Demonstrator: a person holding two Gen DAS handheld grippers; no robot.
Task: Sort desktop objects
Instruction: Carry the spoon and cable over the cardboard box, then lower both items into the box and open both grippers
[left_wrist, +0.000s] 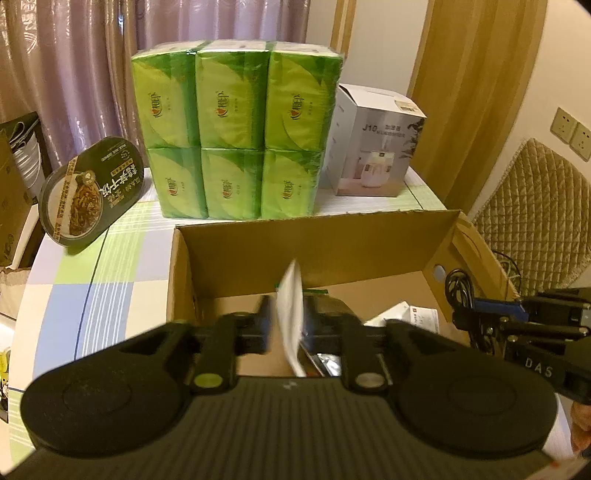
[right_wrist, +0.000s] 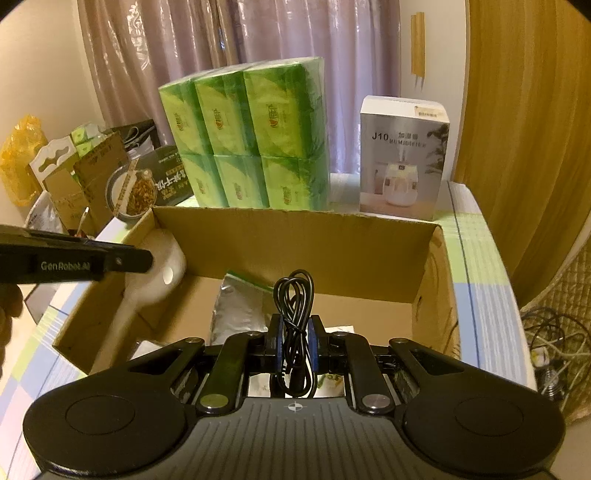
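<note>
An open cardboard box (left_wrist: 310, 247) (right_wrist: 295, 240) stands on the checked table. My left gripper (left_wrist: 288, 321) is shut on a white object (left_wrist: 291, 314) and holds it over the box; in the right wrist view it shows as a white rounded piece (right_wrist: 162, 273) at the box's left wall. My right gripper (right_wrist: 294, 332) is shut on a coiled black cable (right_wrist: 293, 299) above the box, also seen in the left wrist view (left_wrist: 458, 291). A silver foil pouch (right_wrist: 236, 310) lies inside the box.
A green multipack of tissues (left_wrist: 236, 129) (right_wrist: 251, 136) stands behind the box. A white humidifier carton (left_wrist: 376, 144) (right_wrist: 404, 155) is at the back right. A dark oval food tub (left_wrist: 92, 184) leans at the left. Cables (right_wrist: 554, 343) lie off the table's right edge.
</note>
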